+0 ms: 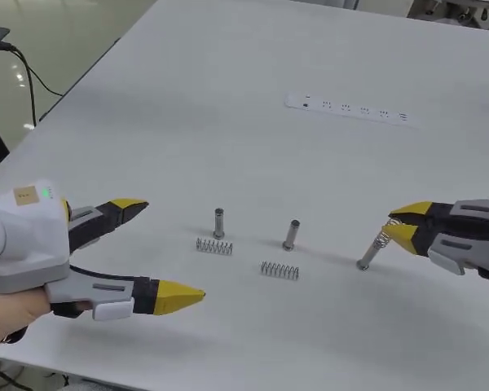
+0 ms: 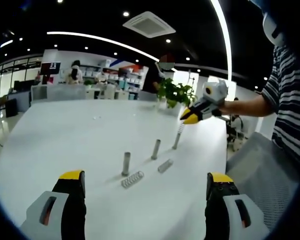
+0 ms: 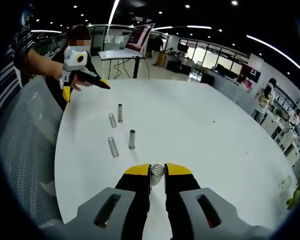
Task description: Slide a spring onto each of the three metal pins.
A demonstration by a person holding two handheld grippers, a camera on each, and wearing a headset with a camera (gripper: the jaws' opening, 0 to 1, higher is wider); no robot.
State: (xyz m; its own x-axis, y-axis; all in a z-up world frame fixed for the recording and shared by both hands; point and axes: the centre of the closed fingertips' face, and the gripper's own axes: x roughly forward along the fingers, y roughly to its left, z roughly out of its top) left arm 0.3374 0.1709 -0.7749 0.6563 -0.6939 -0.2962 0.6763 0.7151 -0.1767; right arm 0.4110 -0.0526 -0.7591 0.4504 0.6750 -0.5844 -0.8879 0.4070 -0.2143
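Observation:
Two metal pins stand upright on the white table. A loose spring lies in front of each of them. A third pin leans to the right, with a spring around its upper end. My right gripper is shut on that spring. My left gripper hangs wide open at the near left, a short way from the pins, holding nothing. From the left gripper view the pins line up toward the right gripper.
A white power strip lies further back on the table. A black cable hangs off the far left edge. The near table edge runs just below my left gripper. Desks and people stand in the office behind the table.

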